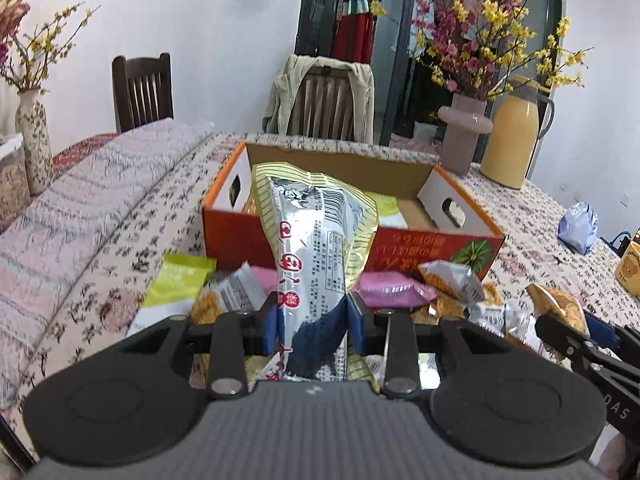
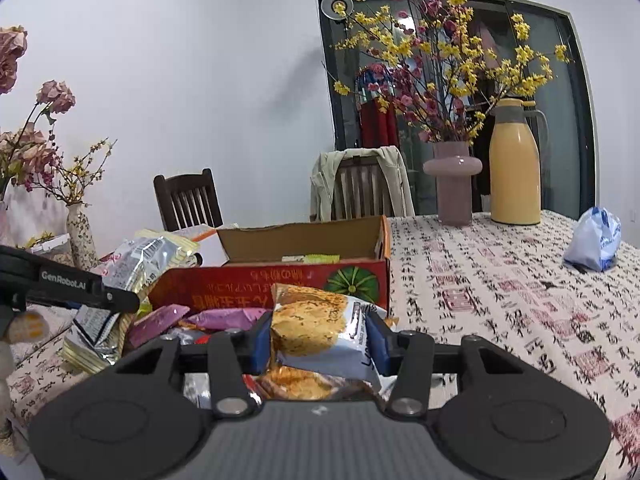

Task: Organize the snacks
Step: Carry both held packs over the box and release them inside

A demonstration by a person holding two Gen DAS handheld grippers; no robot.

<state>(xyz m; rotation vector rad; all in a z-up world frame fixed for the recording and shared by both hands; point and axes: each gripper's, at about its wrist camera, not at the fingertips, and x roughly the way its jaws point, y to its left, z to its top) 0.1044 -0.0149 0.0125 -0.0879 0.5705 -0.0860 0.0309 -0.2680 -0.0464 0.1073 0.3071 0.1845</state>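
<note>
— So, where's each packet against the fingers?

— Pinched between the blue pads of the left gripper is a tall silver and yellow snack bag, squeezed at its lower part and standing upright, its top overlapping the near wall of the cardboard box. The right gripper is clamped on a blue-and-white cracker packet, held across its width.

— What does one camera catch that the other misses?

— Left wrist view looks down into the box: a couple of packets lie on its floor. It also shows the lime green packet on the cloth left of the pile. Right wrist view shows the left gripper from the side, with the silver bag lifted above the loose pile.

— Room to move?

— Box's near wall stands just behind the pile. Right of the box the patterned tablecloth runs bare to the pink vase, yellow thermos and blue plastic bag.
</note>
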